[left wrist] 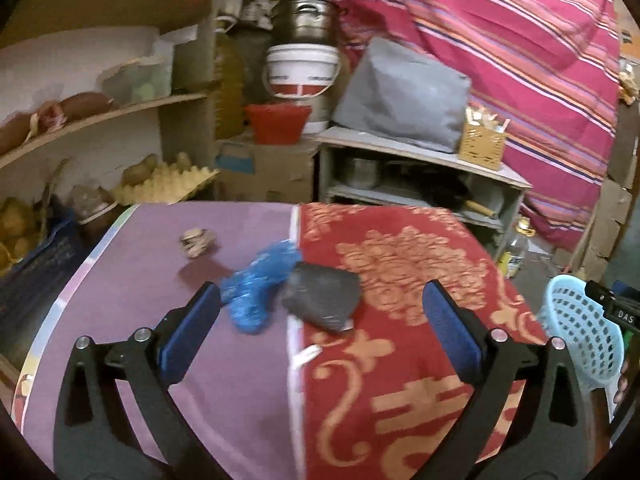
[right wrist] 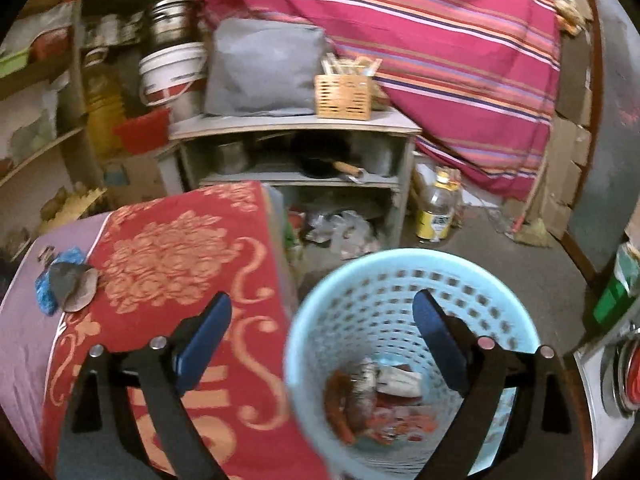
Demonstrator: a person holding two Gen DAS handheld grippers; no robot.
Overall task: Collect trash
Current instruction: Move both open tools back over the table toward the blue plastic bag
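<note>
Your right tongs (right wrist: 322,334) hang wide open and empty over the blue basket (right wrist: 404,280) beside the bench (left wrist: 180,360), while your left tongs (left wrist: 320,316), equally wide and empty, frame the blue wrapper (left wrist: 256,284) and grey scrap (left wrist: 320,296) mid-bench.

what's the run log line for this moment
left claw: open, empty | right claw: open, over basket | blue bag, dark wrapper, paper wad: on table

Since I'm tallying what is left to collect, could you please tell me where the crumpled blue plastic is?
In the left wrist view the crumpled blue plastic lies on the purple cloth, at its seam with the red cloth, touching the dark grey wrapper on its right.
</note>
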